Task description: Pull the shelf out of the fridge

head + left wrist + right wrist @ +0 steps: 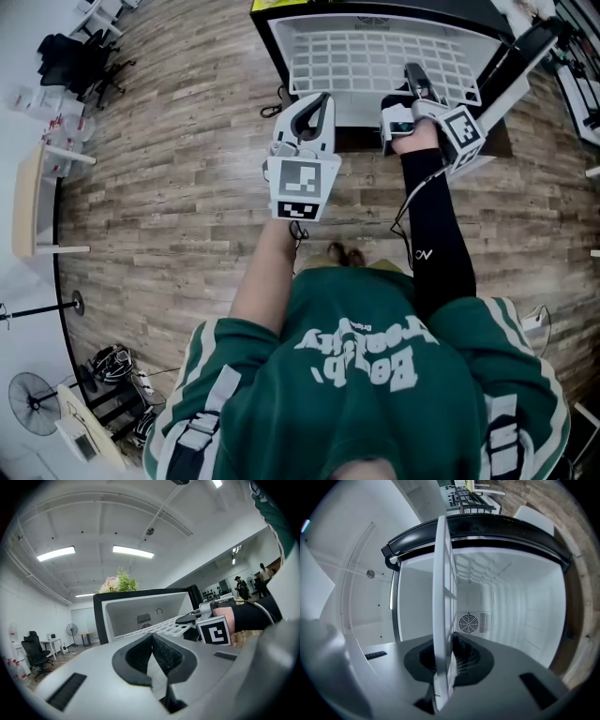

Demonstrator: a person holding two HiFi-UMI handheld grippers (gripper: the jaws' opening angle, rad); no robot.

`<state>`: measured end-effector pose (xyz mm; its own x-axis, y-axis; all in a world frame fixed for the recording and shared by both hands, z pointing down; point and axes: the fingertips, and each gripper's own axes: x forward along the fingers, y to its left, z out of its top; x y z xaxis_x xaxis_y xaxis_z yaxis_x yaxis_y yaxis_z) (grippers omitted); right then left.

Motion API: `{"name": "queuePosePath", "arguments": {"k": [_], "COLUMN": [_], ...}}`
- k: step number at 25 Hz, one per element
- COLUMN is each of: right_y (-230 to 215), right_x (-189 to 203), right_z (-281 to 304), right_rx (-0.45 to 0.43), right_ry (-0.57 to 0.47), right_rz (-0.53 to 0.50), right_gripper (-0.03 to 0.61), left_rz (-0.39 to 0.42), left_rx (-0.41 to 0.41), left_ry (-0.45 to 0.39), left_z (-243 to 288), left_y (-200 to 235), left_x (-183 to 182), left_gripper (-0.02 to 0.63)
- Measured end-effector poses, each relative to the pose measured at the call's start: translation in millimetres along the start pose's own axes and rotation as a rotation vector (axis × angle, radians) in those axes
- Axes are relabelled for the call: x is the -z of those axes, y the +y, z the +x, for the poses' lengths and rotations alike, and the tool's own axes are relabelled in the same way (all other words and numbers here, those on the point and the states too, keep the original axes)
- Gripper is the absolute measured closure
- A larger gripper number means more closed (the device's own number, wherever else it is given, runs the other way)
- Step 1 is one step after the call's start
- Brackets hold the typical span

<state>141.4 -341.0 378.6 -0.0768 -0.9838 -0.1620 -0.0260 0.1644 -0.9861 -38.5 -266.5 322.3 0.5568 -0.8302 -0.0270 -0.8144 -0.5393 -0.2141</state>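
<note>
White grid shelf (375,61) is seen jutting from fridge (99,620). Its edge is clamped in right gripper (443,665) fingers; left gripper (152,653) fingers are closed, empty.

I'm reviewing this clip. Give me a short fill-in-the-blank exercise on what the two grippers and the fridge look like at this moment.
1. The right gripper is shut on the white wire ____.
2. The left gripper holds nothing, and its jaws are ____.
3. On the back wall of the fridge sits a round ____.

Missing words: shelf; shut; fan
</note>
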Motion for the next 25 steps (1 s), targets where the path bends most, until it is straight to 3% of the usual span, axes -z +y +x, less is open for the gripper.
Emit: {"name": "queuePosePath", "arguments": {"k": [25], "right_y": [0], "right_x": [-2], "right_z": [-6], "right_rx": [-0.004], "right_ry": [0.037], "right_rz": [0.018], "right_gripper": [0.537], "left_rz": [0.036], "left_rx": [-0.039], "left_ry": [0.009], "left_z": [-11], "left_y": [-12], "left_x": [-3], "left_gripper": [0.597]}}
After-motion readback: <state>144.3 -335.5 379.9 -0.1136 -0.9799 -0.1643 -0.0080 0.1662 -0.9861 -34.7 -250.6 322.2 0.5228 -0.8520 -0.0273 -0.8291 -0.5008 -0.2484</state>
